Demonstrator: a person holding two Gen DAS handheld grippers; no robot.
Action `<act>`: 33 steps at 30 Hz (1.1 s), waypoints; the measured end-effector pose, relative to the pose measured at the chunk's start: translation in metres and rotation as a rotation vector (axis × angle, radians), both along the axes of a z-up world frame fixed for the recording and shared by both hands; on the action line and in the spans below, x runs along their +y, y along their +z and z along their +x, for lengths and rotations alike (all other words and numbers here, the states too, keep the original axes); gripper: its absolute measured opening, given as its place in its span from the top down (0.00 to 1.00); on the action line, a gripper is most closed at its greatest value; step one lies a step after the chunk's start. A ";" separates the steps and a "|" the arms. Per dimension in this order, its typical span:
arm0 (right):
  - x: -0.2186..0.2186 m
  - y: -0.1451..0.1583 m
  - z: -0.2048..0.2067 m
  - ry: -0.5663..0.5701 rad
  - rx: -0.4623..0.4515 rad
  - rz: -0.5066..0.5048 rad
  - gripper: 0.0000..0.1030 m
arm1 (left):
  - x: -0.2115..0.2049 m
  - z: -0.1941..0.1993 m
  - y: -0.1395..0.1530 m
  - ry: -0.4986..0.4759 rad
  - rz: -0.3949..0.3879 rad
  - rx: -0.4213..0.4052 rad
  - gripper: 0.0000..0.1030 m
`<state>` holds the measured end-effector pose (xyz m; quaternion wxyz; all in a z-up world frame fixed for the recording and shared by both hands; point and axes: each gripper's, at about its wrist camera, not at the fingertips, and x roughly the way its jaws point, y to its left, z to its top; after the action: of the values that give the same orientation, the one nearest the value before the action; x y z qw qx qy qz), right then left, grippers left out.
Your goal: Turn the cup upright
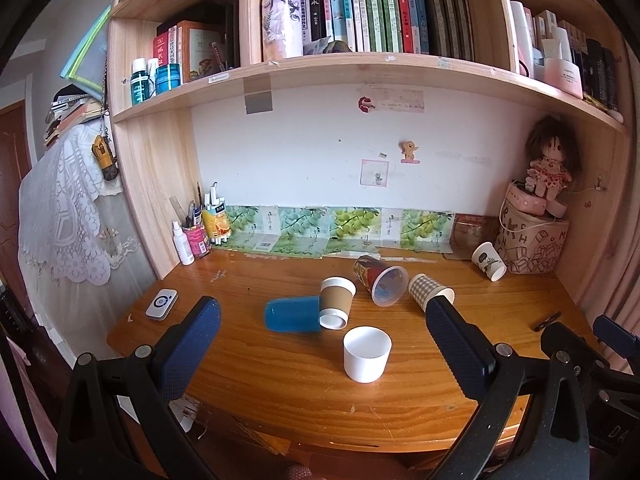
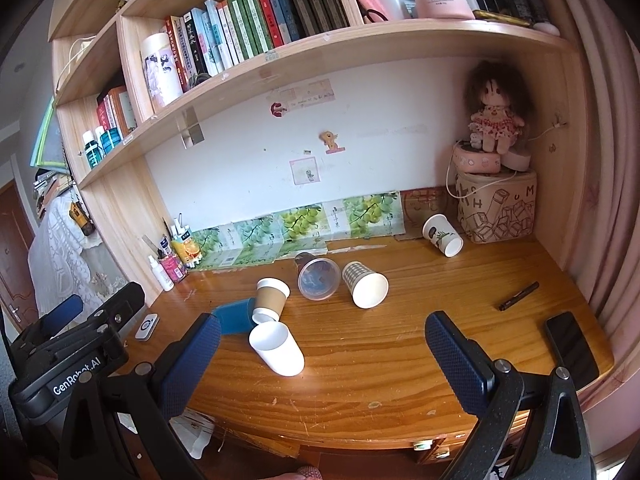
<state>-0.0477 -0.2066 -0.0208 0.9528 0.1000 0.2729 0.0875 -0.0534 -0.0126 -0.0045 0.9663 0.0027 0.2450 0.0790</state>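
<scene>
Cups [image 1: 332,306] tumbled on desk [image 1: 280,380], grippers [image 1: 322,312] wide apart.

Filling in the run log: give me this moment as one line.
left gripper: open, empty | right gripper: open, empty | white cup: upright | blue cup: on side

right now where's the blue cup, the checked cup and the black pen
blue cup [image 1: 290,314], left wrist view, on its side wall
checked cup [image 2: 362,282], right wrist view, on its patterned wall
black pen [image 2: 519,296], right wrist view, mid-barrel
</scene>
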 end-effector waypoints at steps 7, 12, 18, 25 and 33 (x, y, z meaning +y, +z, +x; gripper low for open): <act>-0.005 -0.001 0.001 -0.023 0.011 0.010 0.00 | -0.005 0.007 -0.001 -0.032 -0.003 0.017 0.01; -0.008 -0.003 0.004 -0.033 0.029 0.017 0.00 | -0.009 0.010 -0.002 -0.052 0.006 0.031 0.01; -0.010 -0.005 0.008 -0.049 0.040 0.026 0.00 | -0.010 0.016 -0.004 -0.069 0.000 0.050 0.01; -0.007 -0.008 0.016 -0.049 0.060 0.023 0.00 | -0.007 0.023 -0.007 -0.078 -0.014 0.059 0.01; 0.003 -0.011 0.025 -0.026 0.085 0.024 0.00 | 0.003 0.030 -0.011 -0.057 -0.026 0.084 0.01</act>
<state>-0.0224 -0.2035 -0.0322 0.9401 0.1185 0.3108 0.0741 -0.0233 -0.0097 -0.0159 0.9570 0.0003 0.2862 0.0480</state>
